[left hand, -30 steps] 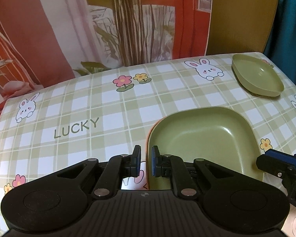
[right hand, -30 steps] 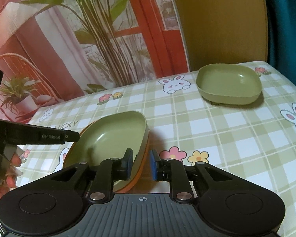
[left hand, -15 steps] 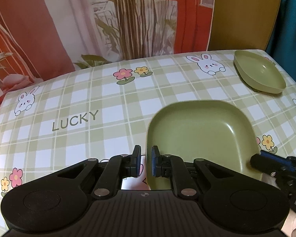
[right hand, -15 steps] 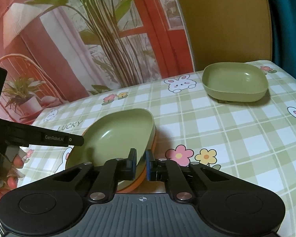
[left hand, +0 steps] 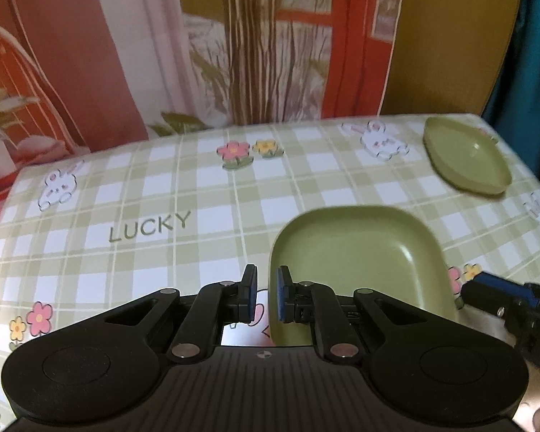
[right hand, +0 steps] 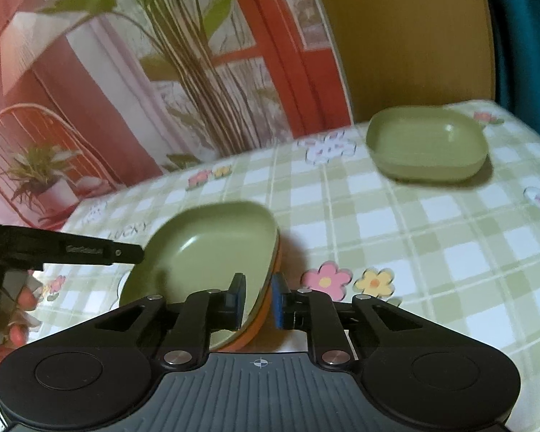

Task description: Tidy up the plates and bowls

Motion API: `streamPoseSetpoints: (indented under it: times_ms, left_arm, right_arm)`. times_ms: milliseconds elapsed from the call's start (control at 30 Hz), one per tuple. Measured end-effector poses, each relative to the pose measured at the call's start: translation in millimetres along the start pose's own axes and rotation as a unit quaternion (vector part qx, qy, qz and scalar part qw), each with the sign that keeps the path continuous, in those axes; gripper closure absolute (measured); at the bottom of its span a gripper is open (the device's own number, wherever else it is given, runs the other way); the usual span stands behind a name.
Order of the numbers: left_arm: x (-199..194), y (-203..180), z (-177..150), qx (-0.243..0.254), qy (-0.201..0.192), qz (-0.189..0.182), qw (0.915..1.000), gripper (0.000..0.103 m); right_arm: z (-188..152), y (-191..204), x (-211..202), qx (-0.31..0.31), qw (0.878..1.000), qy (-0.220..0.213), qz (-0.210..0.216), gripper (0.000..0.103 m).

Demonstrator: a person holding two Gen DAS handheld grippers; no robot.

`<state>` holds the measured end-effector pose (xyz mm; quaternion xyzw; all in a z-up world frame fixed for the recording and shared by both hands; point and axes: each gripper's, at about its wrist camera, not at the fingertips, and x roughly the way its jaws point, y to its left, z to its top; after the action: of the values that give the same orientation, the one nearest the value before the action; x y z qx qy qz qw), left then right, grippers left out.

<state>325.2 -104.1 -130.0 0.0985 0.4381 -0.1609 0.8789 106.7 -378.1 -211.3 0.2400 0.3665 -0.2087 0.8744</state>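
Note:
A green plate lies stacked on an orange plate, whose rim shows under it in the right wrist view. My left gripper is shut on the stack's left rim. My right gripper is shut on the stack's right rim, one finger over the green plate, one under the orange edge. The stack looks lifted and tilted above the table. A green bowl stands at the table's far right corner, also in the left wrist view.
The table has a green checked cloth with rabbits, flowers and the word LUCKY. A printed backdrop of curtains and plants stands behind its far edge. A teal curtain hangs at the right.
Both grippers have risen with the plate stack, which now tilts. The right jaws closed onto the rim. The table and bowl have dropped lower in both views.

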Motion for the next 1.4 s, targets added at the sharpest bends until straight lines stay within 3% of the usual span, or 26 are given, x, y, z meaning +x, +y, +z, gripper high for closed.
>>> streamPoseSetpoints:
  times_ms: [300, 567, 767, 1100, 1400]
  left_arm:
    - [-55, -12, -4, -0.032, -0.031, 0.004, 0.999, 0.091]
    - [-119, -60, -4, -0.03, -0.064, -0.041, 0.9966, 0.09]
    - [-141, -100, 2, -0.033, -0.077, -0.071, 0.9939, 0.09]
    - [-109, -179, 38, -0.026, -0.067, -0.07, 0.995, 0.086]
    - [-51, -249, 72, 0.019, -0.057, -0.055, 0.9967, 0.079]
  right_arm:
    - [20, -26, -53, -0.015, 0.999, -0.049, -0.011, 0.087]
    - [33, -66, -101, -0.06, 0.995, -0.064, -0.041, 0.087]
    - [40, -103, -134, -0.057, 0.993, -0.085, -0.063, 0.086]
    - [59, -150, -142, -0.058, 0.989, -0.1, -0.095, 0.086]
    - [82, -187, -114, -0.02, 0.991, -0.098, -0.084, 0.086]
